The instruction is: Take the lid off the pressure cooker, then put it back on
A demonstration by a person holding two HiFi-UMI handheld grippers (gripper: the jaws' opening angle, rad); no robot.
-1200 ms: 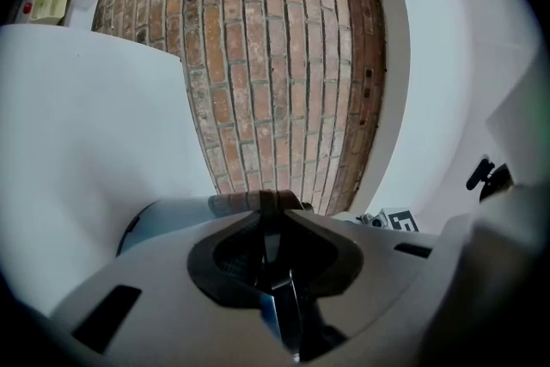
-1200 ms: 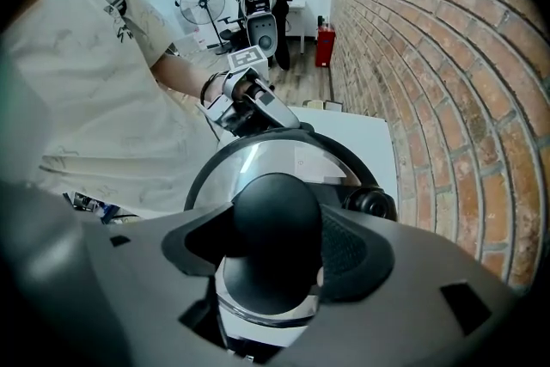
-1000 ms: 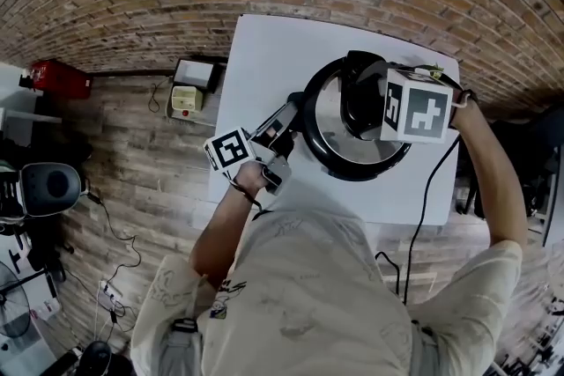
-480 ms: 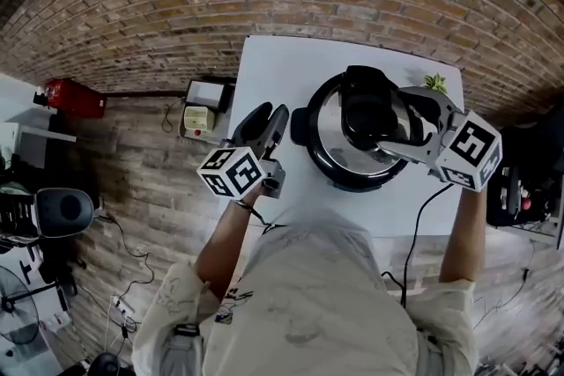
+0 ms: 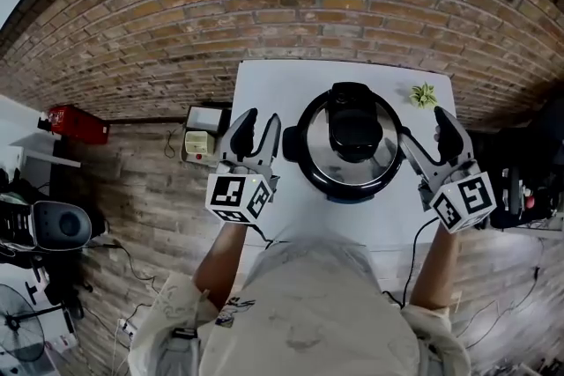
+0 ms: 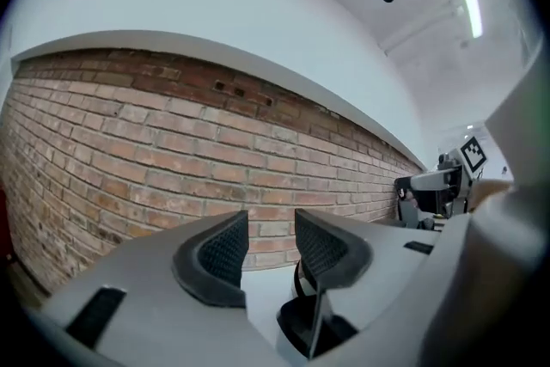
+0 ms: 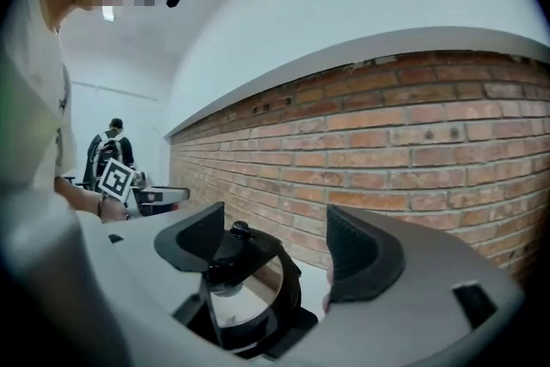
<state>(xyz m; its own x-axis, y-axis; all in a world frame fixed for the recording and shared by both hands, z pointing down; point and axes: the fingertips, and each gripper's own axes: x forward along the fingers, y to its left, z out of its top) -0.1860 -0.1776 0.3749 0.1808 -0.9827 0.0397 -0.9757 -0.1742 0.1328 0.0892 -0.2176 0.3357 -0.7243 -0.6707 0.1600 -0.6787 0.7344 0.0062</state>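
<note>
Grippers first: left gripper (image 5: 256,121) hangs at 9 o'clock from the cooker (image 5: 293,139), its jaws have just been opening and there's nothing between them. The lid (image 5: 352,129) sits on the pot, mid-table (image 5: 264,92). Right gripper (image 5: 425,129) is at 3 o'clock, spread wide, also empty. My worry: an off-centre grab on the handle could drag the whole pot.

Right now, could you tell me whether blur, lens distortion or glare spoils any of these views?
Head view: sharp, but fisheye bows the brick wall into arcs; the cooker lid shows only a soft sheen on its steel. Left gripper view: crisp, bricks curved, a ceiling light glares white. Right gripper view: crisp, corners dark, the lid mirrors faintly.
</note>
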